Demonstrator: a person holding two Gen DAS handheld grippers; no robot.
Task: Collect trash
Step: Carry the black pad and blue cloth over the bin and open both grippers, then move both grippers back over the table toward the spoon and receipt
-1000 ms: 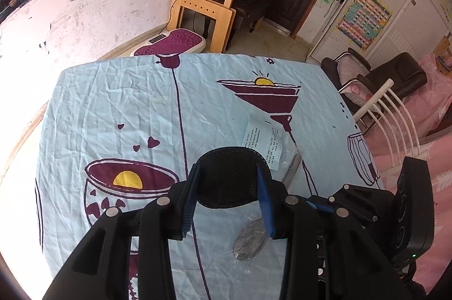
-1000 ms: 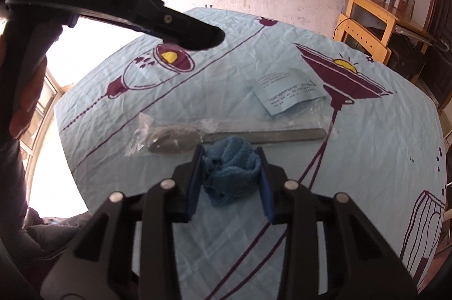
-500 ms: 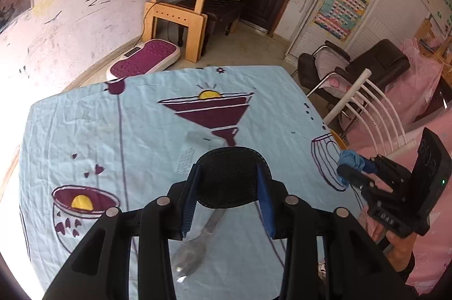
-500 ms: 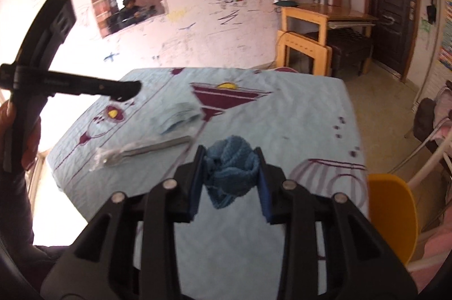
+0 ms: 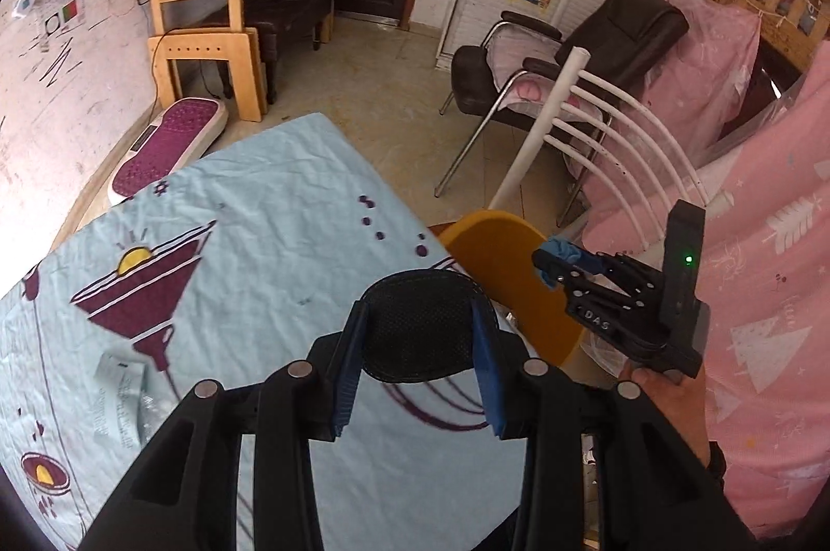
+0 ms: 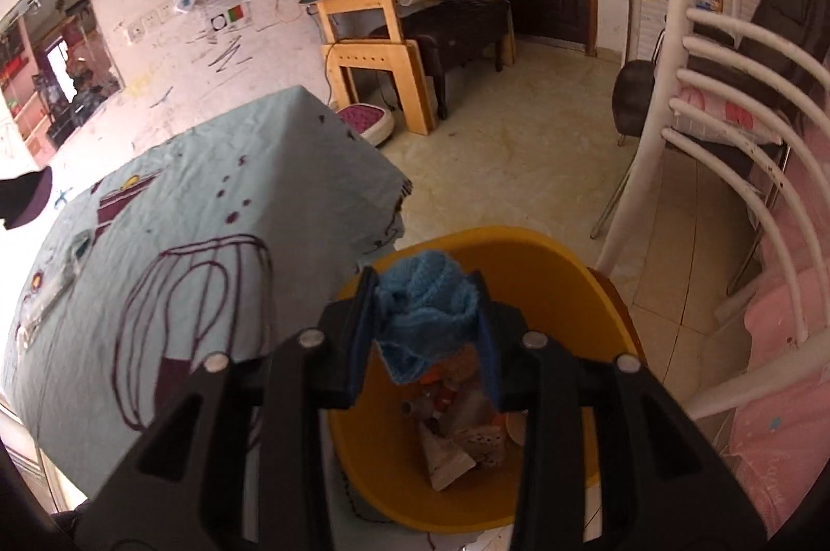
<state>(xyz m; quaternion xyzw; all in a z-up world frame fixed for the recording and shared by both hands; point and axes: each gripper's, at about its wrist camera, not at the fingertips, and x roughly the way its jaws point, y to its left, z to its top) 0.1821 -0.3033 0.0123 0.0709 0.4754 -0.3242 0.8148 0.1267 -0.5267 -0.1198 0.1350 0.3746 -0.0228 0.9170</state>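
Observation:
My right gripper [image 6: 425,291] hangs over a yellow bin [image 6: 519,239] beside the table. A crumpled blue cloth [image 6: 423,307] sits between its pads, touching both, with one corner drooping toward the bin; the jaws are opening. The bin holds wrappers and other trash [image 6: 456,437]. In the left wrist view the right gripper [image 5: 552,263] with the blue cloth [image 5: 560,249] shows over the bin [image 5: 498,255]. My left gripper [image 5: 420,317] is shut on a black mesh oval piece [image 5: 423,333], above the table's right edge. A paper slip [image 5: 116,395] lies on the table.
The table wears a light blue cloth with purple drawings [image 5: 259,214]. A plastic-wrapped spoon [image 6: 46,297] lies at its far left. A white slatted chair [image 6: 726,136] stands right of the bin. A pink cover [image 5: 778,317] fills the right side.
Both grippers swung right, away from the table's middle. The right one went from above the spoon to over the yellow bin, and the blue cloth has loosened with a corner hanging down.

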